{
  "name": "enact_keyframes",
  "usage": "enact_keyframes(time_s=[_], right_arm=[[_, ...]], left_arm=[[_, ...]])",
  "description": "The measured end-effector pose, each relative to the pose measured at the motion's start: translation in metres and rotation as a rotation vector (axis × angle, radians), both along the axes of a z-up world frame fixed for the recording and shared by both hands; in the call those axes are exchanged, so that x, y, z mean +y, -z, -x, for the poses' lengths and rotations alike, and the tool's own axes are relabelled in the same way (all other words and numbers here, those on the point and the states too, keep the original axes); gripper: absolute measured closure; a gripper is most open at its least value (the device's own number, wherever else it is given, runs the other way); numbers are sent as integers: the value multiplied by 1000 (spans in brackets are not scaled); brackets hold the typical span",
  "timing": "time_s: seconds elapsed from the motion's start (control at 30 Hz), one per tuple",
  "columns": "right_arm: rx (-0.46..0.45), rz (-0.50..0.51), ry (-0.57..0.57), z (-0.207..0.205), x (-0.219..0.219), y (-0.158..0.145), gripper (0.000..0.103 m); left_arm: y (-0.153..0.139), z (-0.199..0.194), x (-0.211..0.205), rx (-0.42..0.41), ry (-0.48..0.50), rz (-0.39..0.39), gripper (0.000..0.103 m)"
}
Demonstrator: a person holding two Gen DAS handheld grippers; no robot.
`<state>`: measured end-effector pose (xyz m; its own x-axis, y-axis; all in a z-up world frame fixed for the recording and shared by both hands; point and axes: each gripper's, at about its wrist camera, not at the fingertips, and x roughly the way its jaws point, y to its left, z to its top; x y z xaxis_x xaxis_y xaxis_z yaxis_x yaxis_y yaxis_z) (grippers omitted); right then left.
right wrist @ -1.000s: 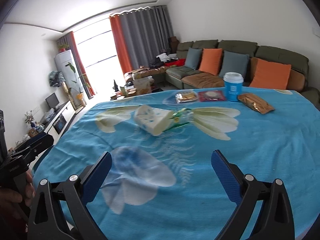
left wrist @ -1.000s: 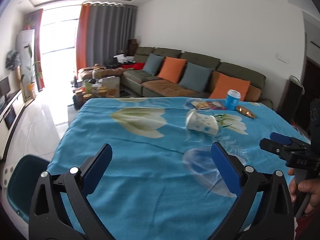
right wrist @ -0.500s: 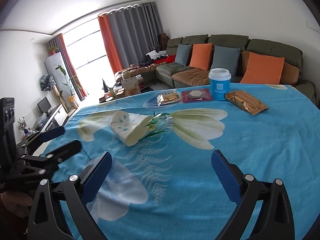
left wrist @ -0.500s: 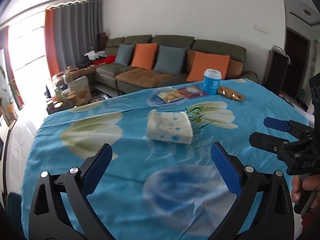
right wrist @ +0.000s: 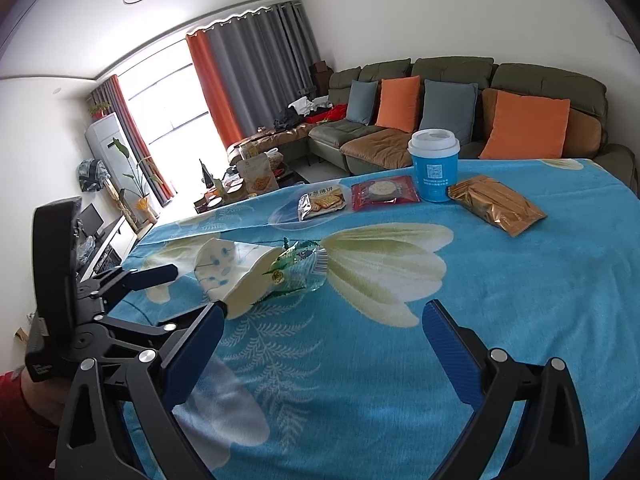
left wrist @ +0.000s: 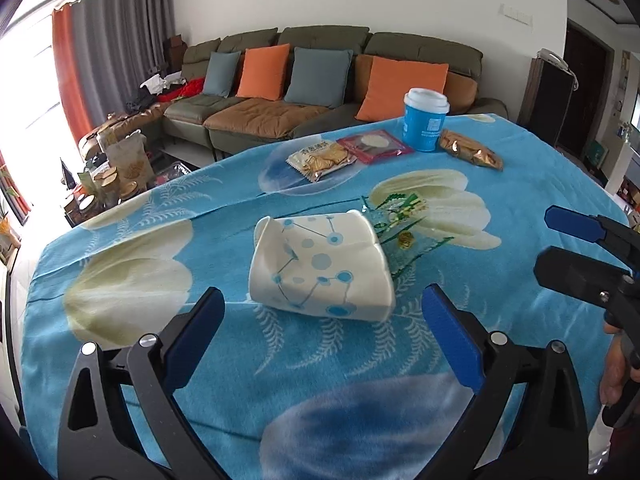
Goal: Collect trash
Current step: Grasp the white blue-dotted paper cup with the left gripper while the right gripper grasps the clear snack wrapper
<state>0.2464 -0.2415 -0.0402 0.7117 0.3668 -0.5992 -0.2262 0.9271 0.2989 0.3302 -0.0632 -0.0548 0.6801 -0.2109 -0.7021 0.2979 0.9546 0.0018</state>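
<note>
Spread wide and empty, the left gripper (left wrist: 320, 320) lines up on a crushed paper cup (left wrist: 320, 266) lying sideways mid-table; the right gripper (right wrist: 320, 332), equally agape, hovers nearby. A square, gentle squeeze across the cup's flattened walls should serve best, clear of the green wrapper (left wrist: 400, 220) touching it behind.

Paper cup (right wrist: 224, 270): crushed, lying on its side (clear wrapper (right wrist: 298, 266) touching it)
Right gripper (right wrist: 320, 320): spread wide above tablecloth (right wrist: 400, 360)

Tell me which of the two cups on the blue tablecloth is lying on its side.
The crushed white paper cup with blue dots, just ahead of the left gripper. The blue lidded cup stands upright.
</note>
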Motion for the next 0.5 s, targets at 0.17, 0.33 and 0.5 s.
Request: enact_keyframes(time_s=[0.17,0.33,0.5], right_arm=[[15,-1,-6,-7,2,4,7],[30,4,-15,-15,7,8,7],[32,8,-27,-17,12,8,7]], left_arm=[[8,-12,0,21,3,6,6],[12,-20,7,47,-11,33,19],[13,-24,11,64,-15,60,24]])
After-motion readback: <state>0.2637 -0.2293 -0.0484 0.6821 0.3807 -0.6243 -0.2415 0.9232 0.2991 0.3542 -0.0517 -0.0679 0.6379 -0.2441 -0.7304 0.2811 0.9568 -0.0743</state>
